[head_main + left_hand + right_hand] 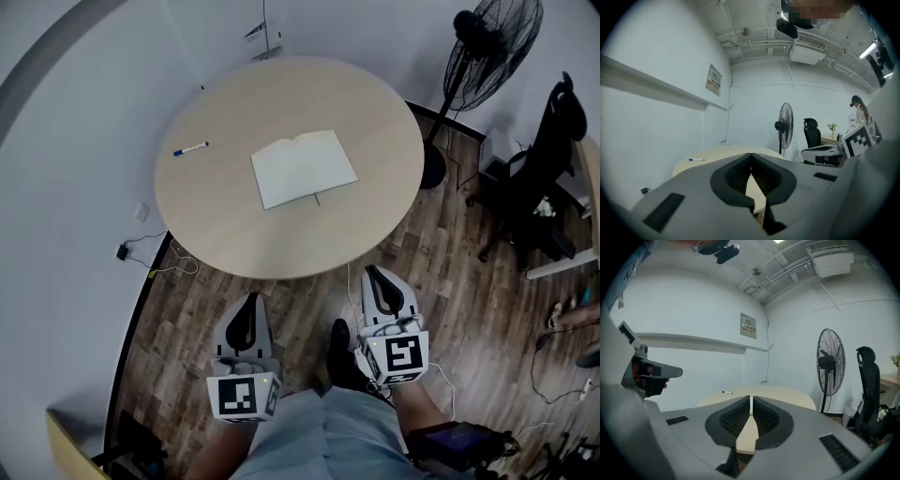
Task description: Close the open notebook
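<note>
Both left gripper (251, 300) and right gripper (375, 274) are seen with jaws pressed together, empty; the notebook (303, 169) is shown only in the head view.

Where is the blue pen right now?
In the head view, the pen lies near the left edge of the round table, left of the open notebook.

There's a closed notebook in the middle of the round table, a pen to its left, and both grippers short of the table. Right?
Not quite: the notebook lies open, pages up, as the head view shows. The rest holds: the pen lies to its left on the round table, and the left gripper and right gripper are short of its near edge.
</note>
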